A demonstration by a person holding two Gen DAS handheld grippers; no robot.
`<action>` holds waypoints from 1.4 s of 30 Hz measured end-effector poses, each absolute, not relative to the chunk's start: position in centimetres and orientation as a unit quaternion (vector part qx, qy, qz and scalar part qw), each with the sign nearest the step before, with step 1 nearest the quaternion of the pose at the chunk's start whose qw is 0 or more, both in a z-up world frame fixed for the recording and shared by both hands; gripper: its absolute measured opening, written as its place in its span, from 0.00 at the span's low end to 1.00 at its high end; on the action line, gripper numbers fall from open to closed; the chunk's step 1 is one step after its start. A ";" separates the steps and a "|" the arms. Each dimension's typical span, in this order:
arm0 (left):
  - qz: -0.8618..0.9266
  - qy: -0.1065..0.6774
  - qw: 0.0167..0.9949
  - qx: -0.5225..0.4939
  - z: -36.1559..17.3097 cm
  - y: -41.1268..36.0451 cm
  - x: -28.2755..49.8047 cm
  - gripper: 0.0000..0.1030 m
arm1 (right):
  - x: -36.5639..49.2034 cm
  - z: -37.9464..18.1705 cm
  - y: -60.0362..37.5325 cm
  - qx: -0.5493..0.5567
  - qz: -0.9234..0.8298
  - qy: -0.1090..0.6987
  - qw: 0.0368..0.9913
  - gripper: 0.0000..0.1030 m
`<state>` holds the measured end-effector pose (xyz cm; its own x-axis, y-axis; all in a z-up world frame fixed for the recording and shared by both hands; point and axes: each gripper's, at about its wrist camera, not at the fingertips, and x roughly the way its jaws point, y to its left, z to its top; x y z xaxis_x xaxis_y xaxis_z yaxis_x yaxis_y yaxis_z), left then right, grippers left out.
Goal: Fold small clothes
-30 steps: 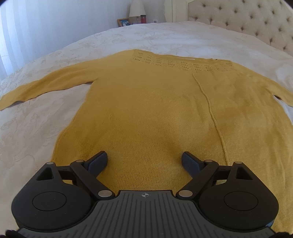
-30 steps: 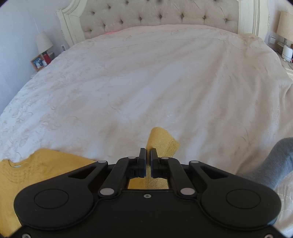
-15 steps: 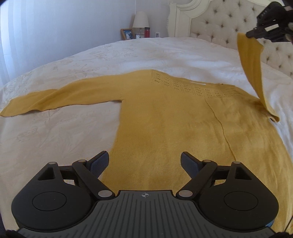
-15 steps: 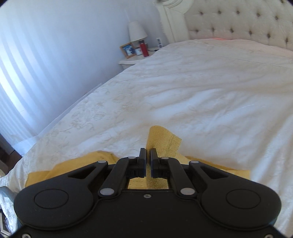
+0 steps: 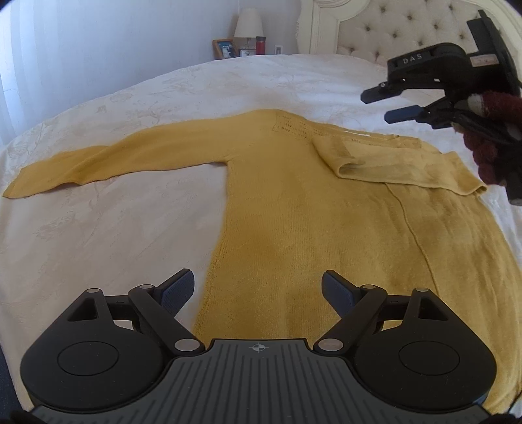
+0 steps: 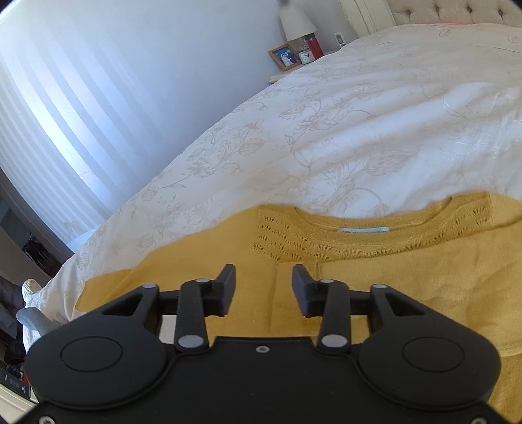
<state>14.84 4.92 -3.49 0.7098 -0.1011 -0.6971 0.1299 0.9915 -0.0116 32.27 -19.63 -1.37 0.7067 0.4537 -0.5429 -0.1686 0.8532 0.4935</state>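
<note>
Yellow knit sweater (image 5: pixel 293 208) spread flat, front down, on the white embroidered bedspread (image 5: pixel 98 228), neckline toward the tufted headboard (image 5: pixel 407 32). Right sleeve (image 5: pixel 401 163) already laid across the upper back, cuff end near the middle under the pointelle yoke; left sleeve (image 5: pixel 107 159) stretched straight out over the bedspread, not yet folded.

Right gripper (image 5: pixel 388 104) hovering above the folded sleeve, jaws parted and holding nothing. Left gripper (image 5: pixel 257 290) low over the hem at the sweater's left edge, jaws wide, also holding nothing.

Step in hand, by the look of it: matching fold on the other side. Best done by pinching the left sleeve close to the cuff, through both layers, lifting only enough to clear the body, then carrying it across so it lies level with the first sleeve and just below the yoke. Worth keeping the fold line at the shoulder seam (a loose knit like this will likely stretch and sag if dragged). Release only once the cuff rests flat; any ridge can be smoothed afterwards.

No basket, box or drawer for folded clothes in either view. Only the nightstand (image 6: pixel 293 70) beyond the bed, carrying a lamp (image 6: pixel 297 19), a framed photo (image 6: pixel 285 57), a small clock and a red cup.
</note>
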 end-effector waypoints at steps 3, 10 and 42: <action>-0.068 0.374 0.925 0.017 -3.1 4.3 15.6 0.83 | 29.7 -2.1 -22.2 0.191 0.137 0.342 0.910 0.55; -0.092 0.361 0.928 0.014 -2.0 1.6 18.4 0.83 | 22.6 -5.2 -28.8 0.115 0.036 0.361 0.925 0.66; -0.054 0.351 0.922 0.155 -6.5 -8.1 31.8 0.63 | 16.5 -11.3 -35.1 0.129 -0.006 0.393 0.910 0.90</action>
